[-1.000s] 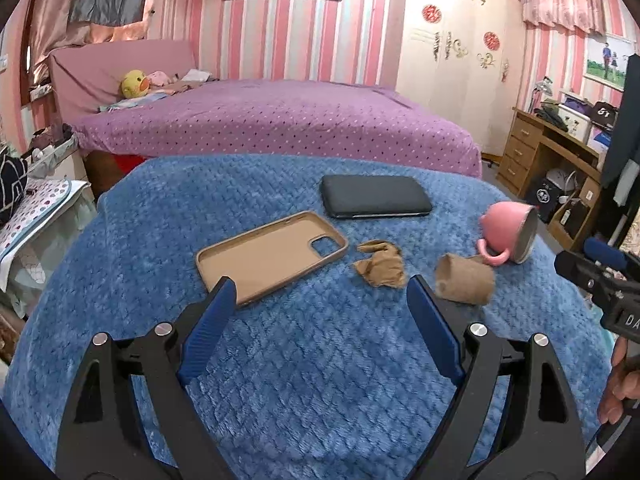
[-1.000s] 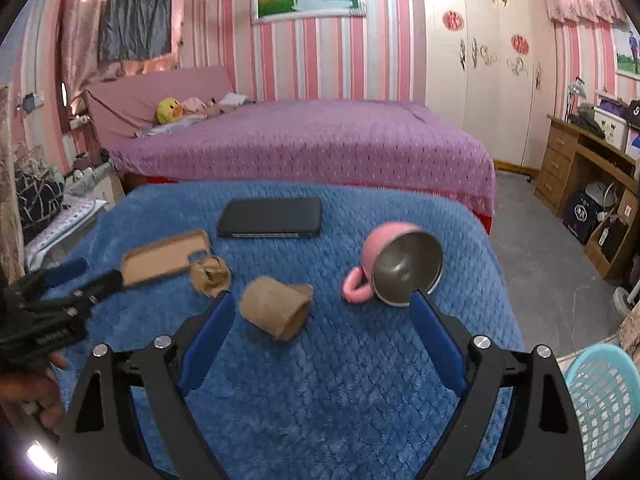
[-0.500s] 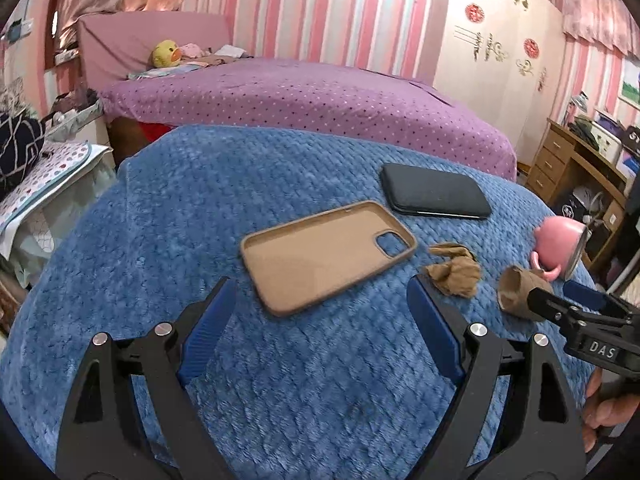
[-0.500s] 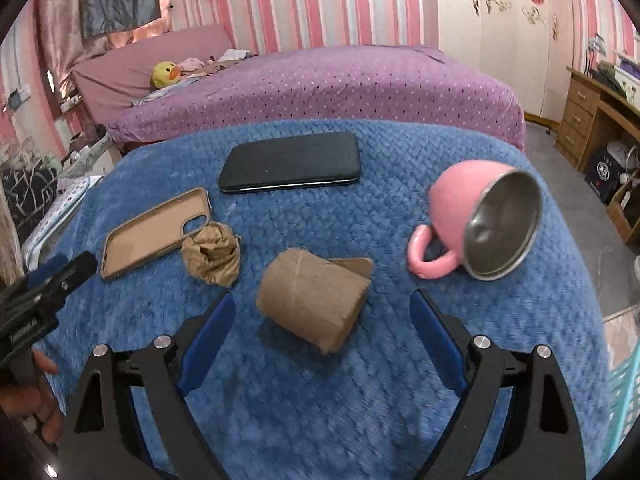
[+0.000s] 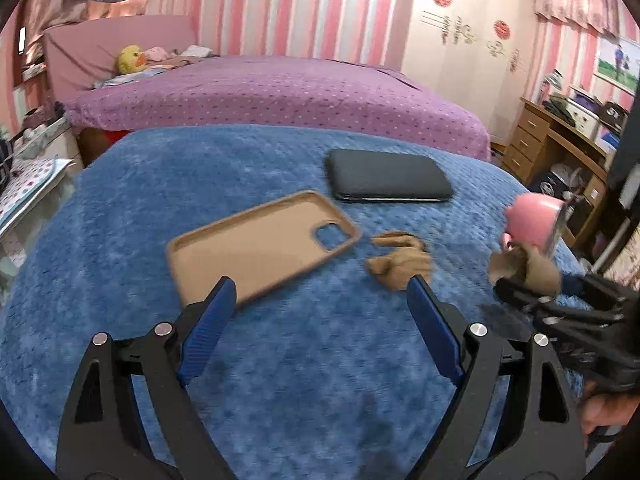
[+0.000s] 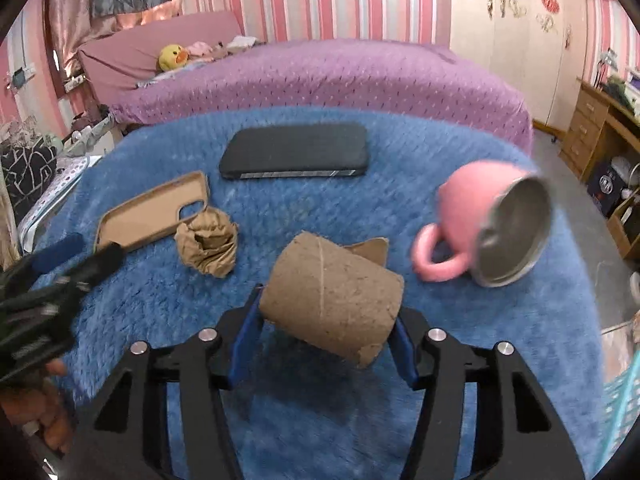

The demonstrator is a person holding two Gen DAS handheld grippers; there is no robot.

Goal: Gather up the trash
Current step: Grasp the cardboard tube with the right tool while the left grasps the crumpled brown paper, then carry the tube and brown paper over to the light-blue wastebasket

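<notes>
The right gripper (image 6: 326,334) has its jaws closing around the brown cardboard tube with a torn flap at one end (image 6: 334,300), which sits between the blue pads at lower centre of the right wrist view. The pads appear to meet the tube's two open ends, so the hold is taken lengthwise. This suits a hollow roll: pressure on the curved wall would probably crush it.

The tube lies on its side on the blue quilted blanket (image 6: 304,208). Its long axis runs from the left pad to the right pad, sloping slightly down toward the right of the frame. The torn flap projects from the far end, toward the pink mug with a steel interior (image 6: 486,220) that lies tipped over at centre right.

The left gripper (image 5: 316,304) is spread wide with nothing between its pads. It hovers low over the blanket in the lower half of the left wrist view, with the crumpled brown paper wad (image 5: 400,262) just beyond its right finger. That position probably stages it for the next piece of trash.

The tan phone case (image 5: 260,244) and the dark flat phone (image 5: 388,180) lie farther back. Judged as non-trash, they should stay. A light blue mesh basket (image 6: 624,404) shows at the lower right edge of the right wrist view and is the likely receptacle.
</notes>
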